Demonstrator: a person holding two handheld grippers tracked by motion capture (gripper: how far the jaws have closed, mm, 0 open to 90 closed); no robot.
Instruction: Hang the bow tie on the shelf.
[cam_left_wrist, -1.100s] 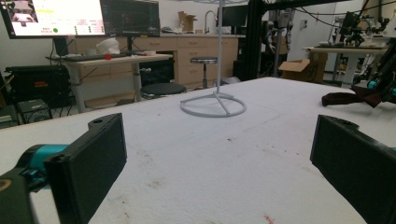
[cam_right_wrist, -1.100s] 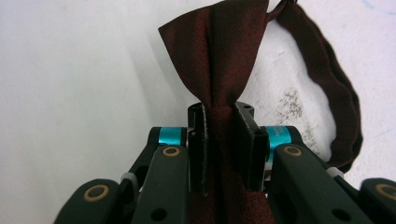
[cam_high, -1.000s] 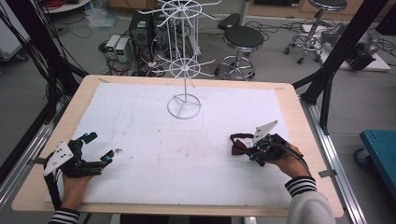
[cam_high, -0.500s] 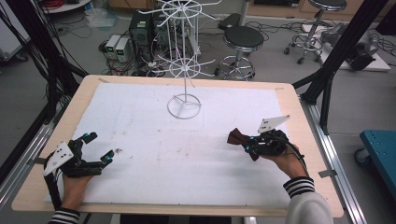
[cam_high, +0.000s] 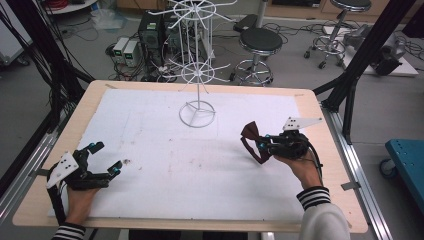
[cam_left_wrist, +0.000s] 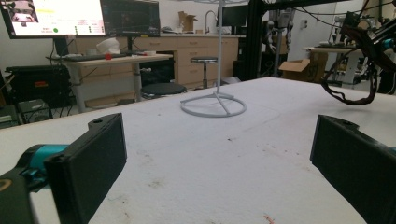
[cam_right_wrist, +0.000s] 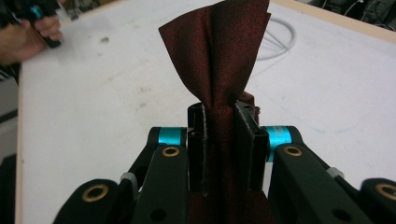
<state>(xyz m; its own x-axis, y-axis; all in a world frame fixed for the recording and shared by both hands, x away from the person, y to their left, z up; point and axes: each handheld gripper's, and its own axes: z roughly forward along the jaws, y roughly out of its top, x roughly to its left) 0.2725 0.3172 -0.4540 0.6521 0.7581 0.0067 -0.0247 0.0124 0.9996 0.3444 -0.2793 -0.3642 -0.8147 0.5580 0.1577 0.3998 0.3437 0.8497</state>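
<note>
A dark red bow tie (cam_high: 249, 133) with a dangling strap is pinched at its middle by my right gripper (cam_high: 261, 145), held above the table's right half. In the right gripper view the tie (cam_right_wrist: 219, 51) fans upward from between the shut jaws (cam_right_wrist: 225, 140). My left gripper (cam_high: 104, 158) rests near the front left of the white mat, jaws wide apart with nothing between them (cam_left_wrist: 219, 158). A white wire rack (cam_high: 198, 75) with hooked spokes stands on a ring base (cam_high: 198, 114) at the mat's far middle. In the left gripper view the tie (cam_left_wrist: 362, 60) hangs at the upper right.
The white mat (cam_high: 165, 165) covers a wooden table (cam_high: 90, 102). Small dark specks (cam_high: 126, 161) mark the mat by the left gripper. Black frame posts (cam_high: 367, 50) stand at the right, stools and equipment on the floor beyond.
My right gripper has lifted the bow tie and carried it a little left and away from me. The left gripper has stayed put.
</note>
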